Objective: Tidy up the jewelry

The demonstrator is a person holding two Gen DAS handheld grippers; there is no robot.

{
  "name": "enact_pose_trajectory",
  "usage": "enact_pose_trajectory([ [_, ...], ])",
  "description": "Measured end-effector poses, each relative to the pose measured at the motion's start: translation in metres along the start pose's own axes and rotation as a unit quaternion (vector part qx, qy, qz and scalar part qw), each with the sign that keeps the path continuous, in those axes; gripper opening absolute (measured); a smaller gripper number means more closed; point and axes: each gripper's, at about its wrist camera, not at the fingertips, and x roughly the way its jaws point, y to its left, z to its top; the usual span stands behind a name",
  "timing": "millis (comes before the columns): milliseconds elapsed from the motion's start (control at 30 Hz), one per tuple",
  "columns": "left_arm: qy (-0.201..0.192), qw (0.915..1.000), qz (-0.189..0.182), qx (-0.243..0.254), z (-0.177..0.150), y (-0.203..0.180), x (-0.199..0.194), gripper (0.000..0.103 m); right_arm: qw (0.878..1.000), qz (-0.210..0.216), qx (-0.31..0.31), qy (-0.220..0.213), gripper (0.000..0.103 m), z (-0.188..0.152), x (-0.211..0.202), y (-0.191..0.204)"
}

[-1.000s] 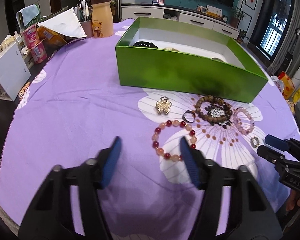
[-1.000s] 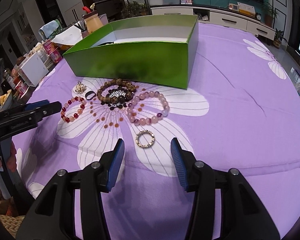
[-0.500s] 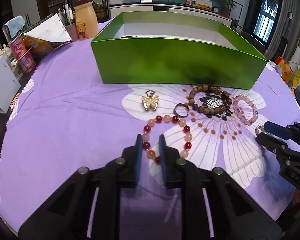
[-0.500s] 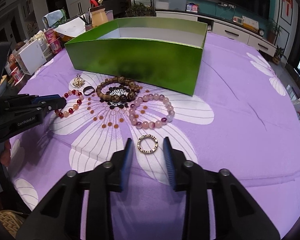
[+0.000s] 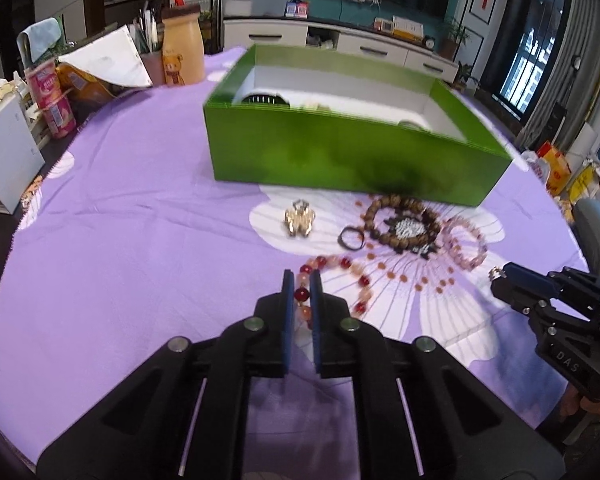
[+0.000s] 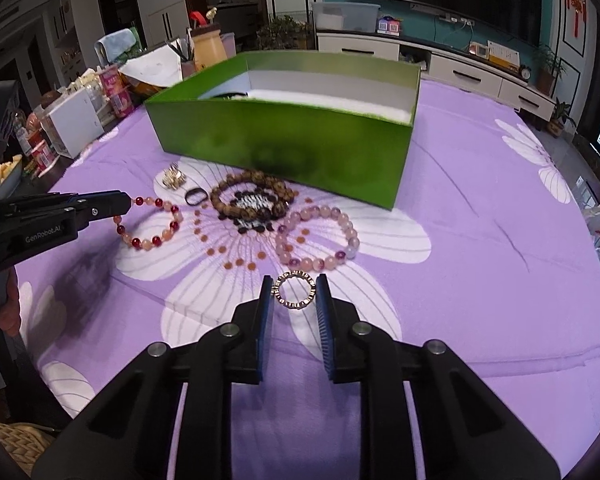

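My left claw (image 5: pixel 301 280) is clamped shut on the near side of the red and peach bead bracelet (image 5: pixel 342 276). My right claw (image 6: pixel 294 294) is closing on the little gold ring (image 6: pixel 295 291), pads touching both sides. Further out on the purple tablecloth (image 6: pixel 480 240) there's a pink bracelet (image 6: pixel 318 238), brown bead bracelet (image 6: pixel 252 196), black ring (image 6: pixel 195 196) and gold charm (image 6: pixel 173 178), with the green box (image 6: pixel 292 148) behind them.
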Motion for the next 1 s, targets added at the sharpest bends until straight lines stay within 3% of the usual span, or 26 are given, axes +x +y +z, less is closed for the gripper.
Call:
enact_pose_trajectory([
  [600, -0.061, 0.9979, -0.021, 0.005, 0.034, -0.001, -0.045, 0.007, 0.999, 0.006, -0.002, -0.046, 0.021, 0.024, -0.029, 0.001],
  [1000, -0.077, 0.9960, -0.044, 0.011, 0.067, -0.012, -0.053, 0.007, 0.996, 0.004, -0.007, -0.084, 0.021, 0.051, -0.042, -0.004],
])
